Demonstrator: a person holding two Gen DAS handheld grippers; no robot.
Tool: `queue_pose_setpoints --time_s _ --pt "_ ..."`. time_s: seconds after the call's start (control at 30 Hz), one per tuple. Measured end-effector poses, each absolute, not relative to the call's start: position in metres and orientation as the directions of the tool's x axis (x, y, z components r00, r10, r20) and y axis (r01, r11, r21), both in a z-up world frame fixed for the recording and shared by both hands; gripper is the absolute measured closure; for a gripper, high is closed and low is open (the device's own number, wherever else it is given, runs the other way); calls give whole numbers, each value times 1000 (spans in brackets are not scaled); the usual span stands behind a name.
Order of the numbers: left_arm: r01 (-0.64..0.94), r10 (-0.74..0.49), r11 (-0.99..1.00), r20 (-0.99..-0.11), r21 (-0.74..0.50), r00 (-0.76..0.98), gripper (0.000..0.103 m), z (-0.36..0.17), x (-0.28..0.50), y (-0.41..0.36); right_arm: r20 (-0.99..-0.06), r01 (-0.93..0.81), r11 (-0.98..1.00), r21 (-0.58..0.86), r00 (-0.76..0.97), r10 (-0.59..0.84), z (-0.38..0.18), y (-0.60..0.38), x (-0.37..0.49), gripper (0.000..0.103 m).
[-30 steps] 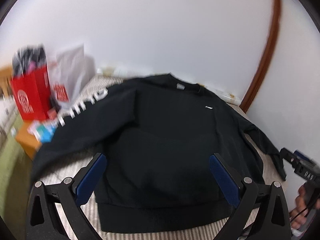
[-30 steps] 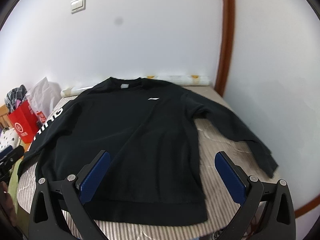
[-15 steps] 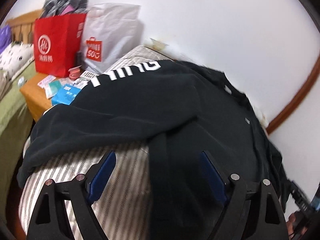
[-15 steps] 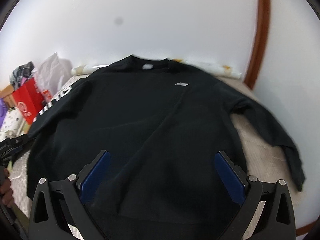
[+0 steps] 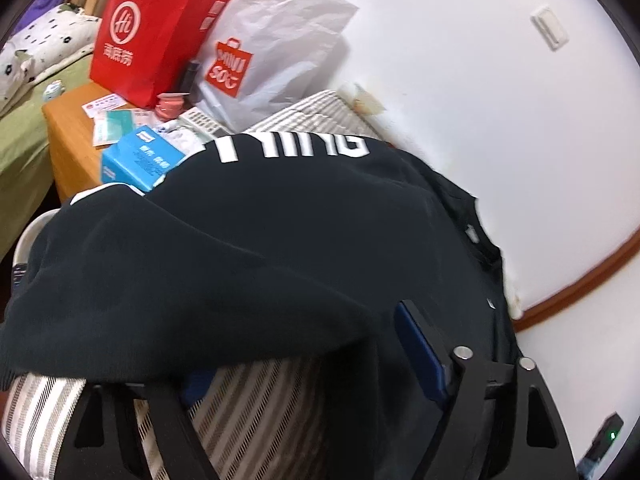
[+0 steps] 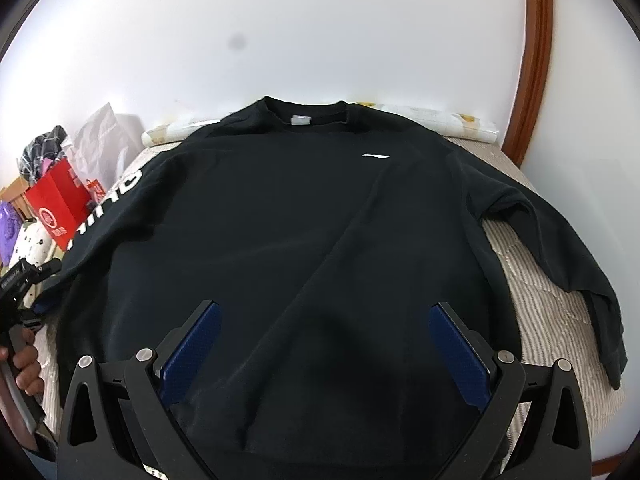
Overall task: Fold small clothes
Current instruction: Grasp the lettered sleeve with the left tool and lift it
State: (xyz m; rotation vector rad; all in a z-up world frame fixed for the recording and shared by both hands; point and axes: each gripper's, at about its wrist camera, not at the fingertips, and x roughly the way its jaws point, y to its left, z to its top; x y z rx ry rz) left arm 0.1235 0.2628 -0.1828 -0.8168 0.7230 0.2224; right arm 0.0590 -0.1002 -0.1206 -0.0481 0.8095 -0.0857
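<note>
A black sweatshirt (image 6: 304,208) lies spread face up on a striped mattress (image 6: 540,312), collar toward the wall. Its left sleeve (image 5: 292,146) carries white lettering and droops off the mattress edge. My left gripper (image 5: 308,368) sits low at that side, its jaws closing around the shirt's side edge. Sleeve cloth drapes over its left finger and hides it, and the right pad (image 5: 420,352) stands clear of the cloth. The right gripper (image 6: 326,352) hovers open over the lower body of the shirt, nothing pinched. The right sleeve (image 6: 560,248) lies bent along the mattress's right side.
A wooden bedside table (image 5: 68,136) left of the mattress holds a red paper bag (image 5: 152,32), a white shopping bag (image 5: 272,40), a blue box (image 5: 140,160) and small items. A green-covered bed (image 5: 20,140) lies beyond. A white wall and brown door frame (image 6: 532,60) close the far side.
The left gripper swung left and down to the lettered sleeve, rolled, and narrowed its jaws; the sleeve now covers its left finger. The right gripper sank closer to the shirt.
</note>
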Motion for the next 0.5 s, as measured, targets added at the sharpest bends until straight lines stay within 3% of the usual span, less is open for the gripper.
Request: queue_pose_setpoints --time_s 0.07,0.17,0.33,0.5 --pt "-474 -72 670 -685 -572 725 55 -184 129 266 -726 68 994 -84 679 -108 -121 -104 62 1" --pt "-505 -39 684 -717 -527 696 83 -178 137 266 -732 81 993 -87 671 -119 -122 -111 66 1" --pt "-452 50 780 -677 -433 734 93 -134 148 251 -748 78 996 -39 659 -81 -121 -125 72 1" --pt "-326 45 868 -593 -376 804 95 -82 168 221 -738 89 994 -59 666 -103 -116 -136 82 1"
